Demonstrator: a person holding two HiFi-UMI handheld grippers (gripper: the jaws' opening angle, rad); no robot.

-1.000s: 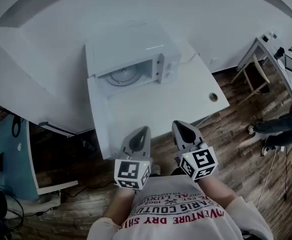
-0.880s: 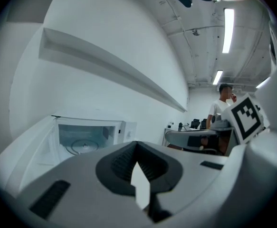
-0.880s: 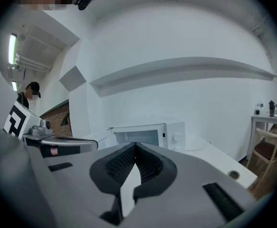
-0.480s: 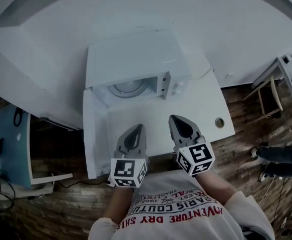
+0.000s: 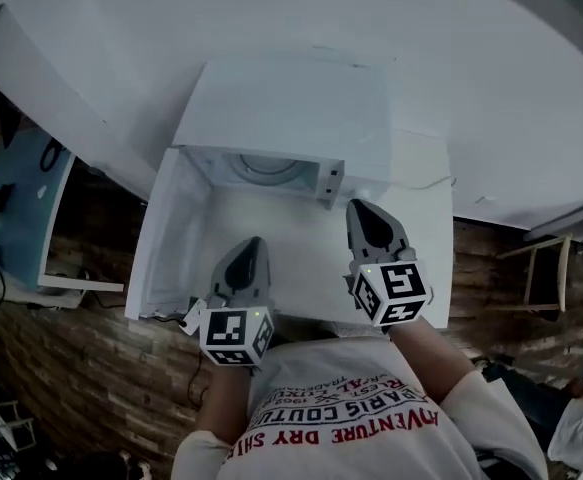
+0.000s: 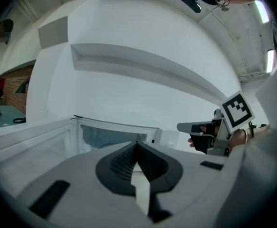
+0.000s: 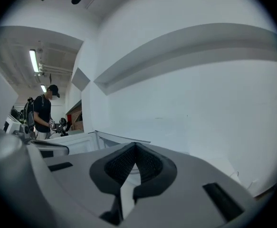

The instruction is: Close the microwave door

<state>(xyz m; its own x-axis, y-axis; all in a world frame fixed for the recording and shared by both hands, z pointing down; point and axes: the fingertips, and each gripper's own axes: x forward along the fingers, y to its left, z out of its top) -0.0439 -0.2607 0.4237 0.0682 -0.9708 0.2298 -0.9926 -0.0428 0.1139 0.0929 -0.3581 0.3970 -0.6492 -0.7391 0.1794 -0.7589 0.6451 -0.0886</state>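
A white microwave [image 5: 291, 103] stands on a white table [image 5: 421, 218] against the wall. Its door [image 5: 161, 233] is swung wide open to the left, and the glass turntable [image 5: 266, 168] shows inside the cavity. My left gripper [image 5: 246, 258] hovers over the table in front of the cavity, right of the door's free edge, shut and empty. My right gripper [image 5: 364, 216] is shut too, just before the microwave's control side. In the left gripper view the cavity [image 6: 112, 137] and door [image 6: 29, 144] lie ahead of the left gripper [image 6: 137, 146]. The right gripper [image 7: 134, 148] looks past the door [image 7: 76, 141].
A teal desk [image 5: 16, 208] stands to the left over a wooden floor [image 5: 61, 368]. A wooden chair [image 5: 546, 263] is at the right. The white wall behind carries a long ledge [image 6: 152, 63]. A person [image 7: 43, 113] stands far off at the left of the right gripper view.
The person has stepped up to the table, so the microwave is nearer. Both grippers have moved forward over the tabletop in front of the open cavity. The door stays open.
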